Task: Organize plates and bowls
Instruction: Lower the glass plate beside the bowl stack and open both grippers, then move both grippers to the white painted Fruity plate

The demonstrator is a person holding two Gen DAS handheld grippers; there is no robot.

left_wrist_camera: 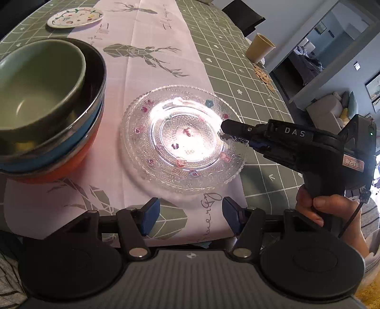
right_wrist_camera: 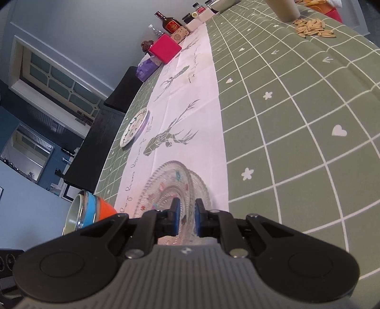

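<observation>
The glass plates point(left_wrist_camera: 182, 140) lay stacked on the pale runner point(left_wrist_camera: 154, 59) of the counter point(left_wrist_camera: 249, 78), just beside the nested bowls point(left_wrist_camera: 47, 107). The right gripper point(left_wrist_camera: 224, 132) pinched the stack's rim, its jaws nearly together, while the left gripper point(left_wrist_camera: 188, 217) hung spread and empty near its closer edge

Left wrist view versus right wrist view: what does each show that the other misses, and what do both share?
Only the left wrist view shows the right gripper from outside, closed on the glass plate's rim, the hand holding it, and the open left gripper. Only the right wrist view shows the bottle, pink box and scattered seeds. Both show the glass plates, stacked bowls and painted plate.
</observation>
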